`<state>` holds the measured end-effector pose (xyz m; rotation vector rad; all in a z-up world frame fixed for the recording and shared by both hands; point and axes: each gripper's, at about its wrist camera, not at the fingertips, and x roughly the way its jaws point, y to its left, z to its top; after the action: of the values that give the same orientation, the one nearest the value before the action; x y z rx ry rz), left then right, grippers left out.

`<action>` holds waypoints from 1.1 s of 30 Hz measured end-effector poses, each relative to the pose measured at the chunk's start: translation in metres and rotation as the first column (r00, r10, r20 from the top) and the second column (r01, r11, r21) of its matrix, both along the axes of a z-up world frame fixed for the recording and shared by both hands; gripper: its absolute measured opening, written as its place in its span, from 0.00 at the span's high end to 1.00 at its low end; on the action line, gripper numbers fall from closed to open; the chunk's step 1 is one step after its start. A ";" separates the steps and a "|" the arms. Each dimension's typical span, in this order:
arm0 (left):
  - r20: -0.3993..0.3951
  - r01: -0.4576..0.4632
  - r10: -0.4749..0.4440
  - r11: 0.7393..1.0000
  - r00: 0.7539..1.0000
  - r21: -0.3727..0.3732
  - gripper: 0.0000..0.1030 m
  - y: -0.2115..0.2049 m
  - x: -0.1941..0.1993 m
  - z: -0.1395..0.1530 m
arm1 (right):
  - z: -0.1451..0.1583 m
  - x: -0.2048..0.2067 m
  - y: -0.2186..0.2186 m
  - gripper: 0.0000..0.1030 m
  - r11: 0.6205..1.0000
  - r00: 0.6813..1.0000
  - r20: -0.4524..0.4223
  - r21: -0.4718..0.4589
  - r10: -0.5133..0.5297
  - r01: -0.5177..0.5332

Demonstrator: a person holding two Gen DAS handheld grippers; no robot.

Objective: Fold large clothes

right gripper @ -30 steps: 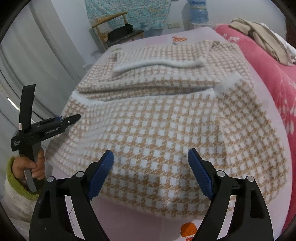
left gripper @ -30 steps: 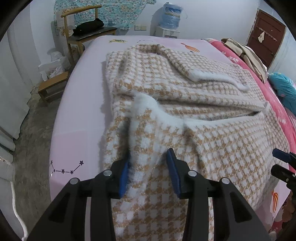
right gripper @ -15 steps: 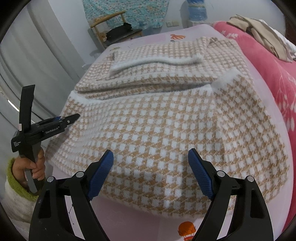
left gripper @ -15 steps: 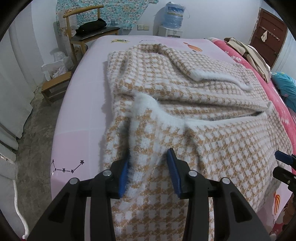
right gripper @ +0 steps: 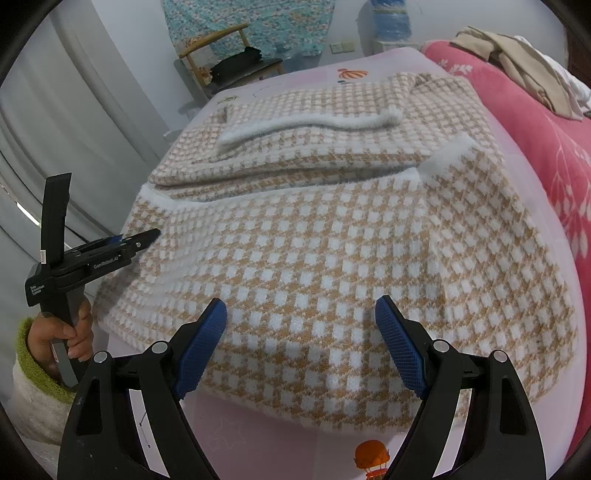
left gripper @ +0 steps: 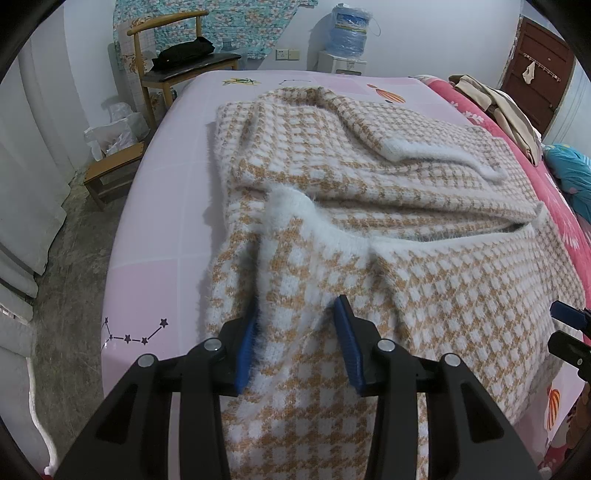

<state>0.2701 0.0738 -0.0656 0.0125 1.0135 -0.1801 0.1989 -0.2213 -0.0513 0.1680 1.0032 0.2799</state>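
Observation:
A large tan-and-white checked sweater (left gripper: 424, 266) with fluffy white trim lies partly folded on the pink bed sheet (left gripper: 162, 229). My left gripper (left gripper: 298, 312) is shut on a bunched fold at the sweater's left edge, and the fabric rises in a ridge between the blue pads. The right wrist view shows the left gripper (right gripper: 144, 238) from the side, held by a hand (right gripper: 70, 332) in a green-cuffed sleeve. My right gripper (right gripper: 301, 304) stands open over the sweater (right gripper: 332, 240) near its front hem, with nothing pinched. Its tips (left gripper: 569, 325) show at the right edge.
A wooden chair (left gripper: 173, 62) with a black item stands past the bed's far left corner, beside a water bottle (left gripper: 349, 33). A low stool (left gripper: 110, 173) and a plastic bag sit on the floor to the left. Beige clothes (right gripper: 524, 62) lie on a pink blanket (right gripper: 546, 155).

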 end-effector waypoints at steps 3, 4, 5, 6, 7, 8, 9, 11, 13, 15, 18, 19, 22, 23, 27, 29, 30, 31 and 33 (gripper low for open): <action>0.000 0.001 -0.001 1.000 1.000 0.000 0.62 0.000 0.000 0.000 | 0.000 0.000 0.000 0.23 1.000 1.000 0.001 -0.001 -0.001 0.001; -0.001 0.000 0.000 1.000 1.000 -0.001 0.62 0.000 0.000 0.000 | 0.000 0.000 -0.001 0.23 1.000 1.000 0.000 0.000 0.000 0.000; 0.000 0.001 -0.001 1.000 1.000 0.000 0.62 0.000 0.000 0.000 | 0.000 0.000 -0.001 0.23 1.000 1.000 0.001 -0.001 0.000 0.000; 0.000 0.001 -0.001 1.000 1.000 0.000 0.62 0.000 0.000 0.000 | 0.000 0.000 -0.001 0.23 1.000 1.000 0.000 -0.001 0.000 0.000; 0.000 0.001 -0.001 1.000 1.000 0.000 0.61 0.000 0.000 0.000 | 0.000 0.000 -0.001 0.23 1.000 1.000 0.000 0.000 0.001 -0.001; 0.000 0.001 -0.001 1.000 1.000 0.000 0.61 0.000 0.000 0.000 | 0.000 0.000 -0.001 0.23 1.000 1.000 0.000 0.000 0.001 -0.001; 0.000 0.001 -0.001 1.000 1.000 0.000 0.61 0.000 0.001 0.000 | 0.000 0.000 -0.001 0.23 1.000 1.000 0.001 0.000 0.001 -0.001; 0.000 0.002 -0.002 1.000 1.000 0.000 0.61 0.000 0.001 0.000 | 0.000 0.000 -0.001 0.23 1.000 1.000 0.000 0.000 0.002 -0.002; 0.000 0.002 -0.002 1.000 1.000 0.000 0.61 0.000 0.001 0.000 | 0.000 0.000 -0.001 0.23 1.000 1.000 0.001 0.000 0.002 -0.002; 0.000 0.002 -0.002 1.000 1.000 0.001 0.61 0.000 0.001 0.000 | 0.000 0.001 -0.001 0.23 1.000 1.000 -0.001 0.000 0.000 0.000; 0.000 0.002 -0.002 1.000 1.000 0.001 0.61 0.000 0.001 0.000 | 0.000 0.001 -0.001 0.23 1.000 1.000 0.000 0.001 0.000 0.000; -0.001 0.002 -0.002 1.000 1.000 0.001 0.61 -0.001 0.001 0.000 | 0.000 0.001 -0.001 0.23 1.000 1.000 0.000 0.001 0.000 0.000; 0.000 0.001 -0.001 1.000 1.000 0.001 0.61 -0.001 0.001 0.000 | 0.001 0.001 -0.002 0.23 1.000 1.000 0.000 0.001 0.001 -0.001; 0.000 0.001 -0.001 1.000 1.000 0.001 0.61 -0.001 0.001 0.000 | 0.001 0.001 -0.002 0.23 1.000 1.000 0.000 0.001 0.001 -0.001; 0.000 0.001 -0.001 1.000 1.000 0.002 0.61 -0.001 0.001 0.000 | 0.001 0.001 -0.002 0.23 1.000 1.000 -0.001 0.001 0.001 -0.001; -0.001 0.001 -0.001 1.000 1.000 0.001 0.61 -0.001 0.001 0.000 | 0.001 0.001 -0.002 0.23 1.000 1.000 0.000 0.000 0.002 -0.002; 0.000 0.001 -0.001 1.000 1.000 0.001 0.61 -0.001 0.001 0.000 | 0.001 0.001 -0.002 0.23 1.000 1.000 -0.001 0.001 0.002 -0.002; 0.000 0.001 -0.001 1.000 1.000 0.002 0.61 -0.001 0.001 0.000 | 0.001 0.001 -0.003 0.23 1.000 1.000 -0.001 0.002 0.003 -0.003; -0.001 0.001 -0.001 1.000 1.000 0.002 0.61 -0.001 0.001 0.000 | 0.001 0.001 -0.003 0.23 1.000 1.000 -0.001 0.001 0.003 -0.003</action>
<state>0.2710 0.0730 -0.0658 0.0143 1.0142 -0.1801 0.2002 -0.2242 -0.0500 0.1671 1.0040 0.2831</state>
